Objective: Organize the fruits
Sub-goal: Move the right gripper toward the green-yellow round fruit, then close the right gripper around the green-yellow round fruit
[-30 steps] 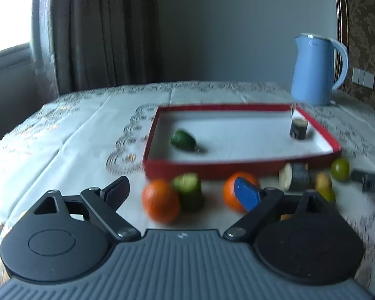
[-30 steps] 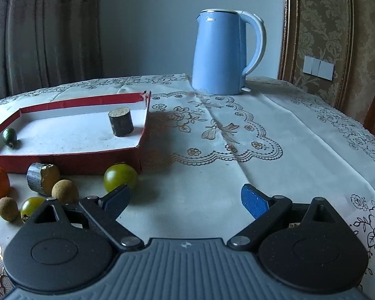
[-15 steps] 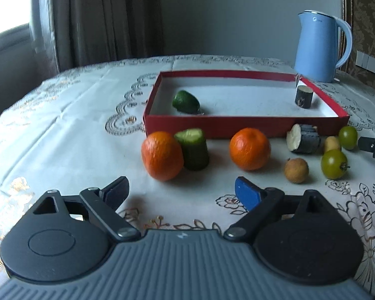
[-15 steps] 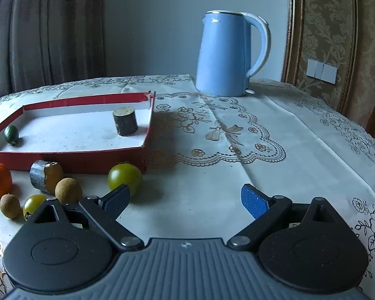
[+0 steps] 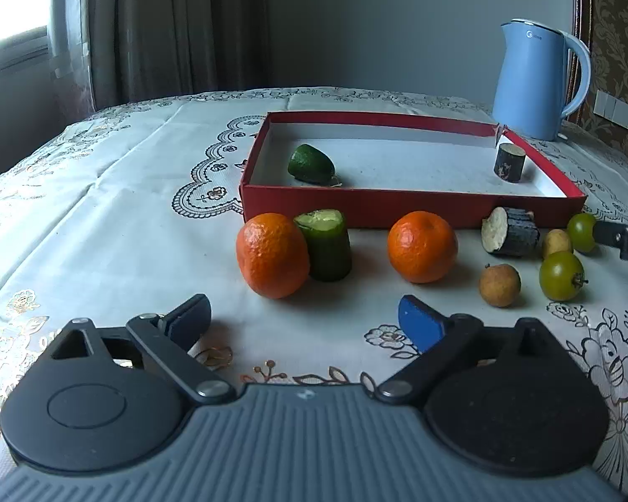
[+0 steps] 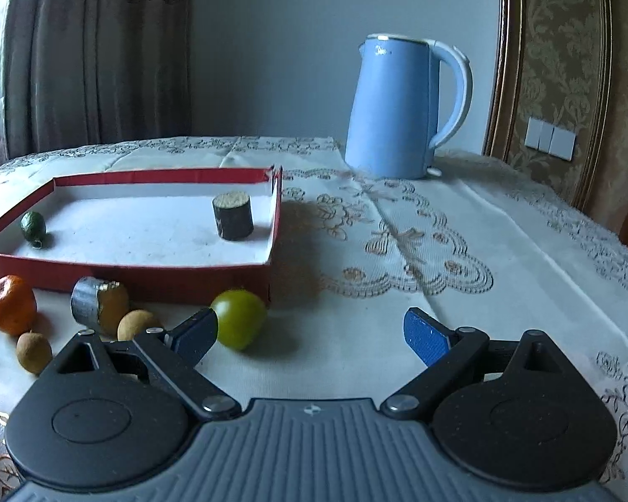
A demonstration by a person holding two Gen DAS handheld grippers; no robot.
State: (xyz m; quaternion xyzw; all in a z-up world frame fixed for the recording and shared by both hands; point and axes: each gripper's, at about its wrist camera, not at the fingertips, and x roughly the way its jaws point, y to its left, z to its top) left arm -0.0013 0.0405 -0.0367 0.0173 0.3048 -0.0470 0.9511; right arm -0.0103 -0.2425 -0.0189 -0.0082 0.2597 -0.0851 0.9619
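A red tray point(image 5: 410, 205) holds a green cucumber end point(image 5: 311, 164) and a dark cut piece point(image 5: 509, 162). In front of it lie two oranges point(image 5: 273, 254) point(image 5: 423, 247), a cucumber chunk point(image 5: 325, 244), a dark-skinned chunk point(image 5: 510, 231), brown longans point(image 5: 499, 285) and green fruits point(image 5: 561, 275). My left gripper point(image 5: 305, 321) is open and empty, just short of the oranges. My right gripper point(image 6: 312, 334) is open and empty, its left finger beside a green fruit point(image 6: 238, 324). The tray point(image 6: 155, 270) also shows in the right wrist view.
A blue kettle point(image 6: 402, 108) stands at the back right of the table, behind the tray. The embroidered tablecloth point(image 6: 460, 251) stretches to the right. The right gripper's fingertip point(image 5: 621, 239) shows at the right edge of the left wrist view.
The left gripper has pulled back and risen, so the fruits lie farther ahead. The right gripper has edged forward toward the green fruit. Both stay open.
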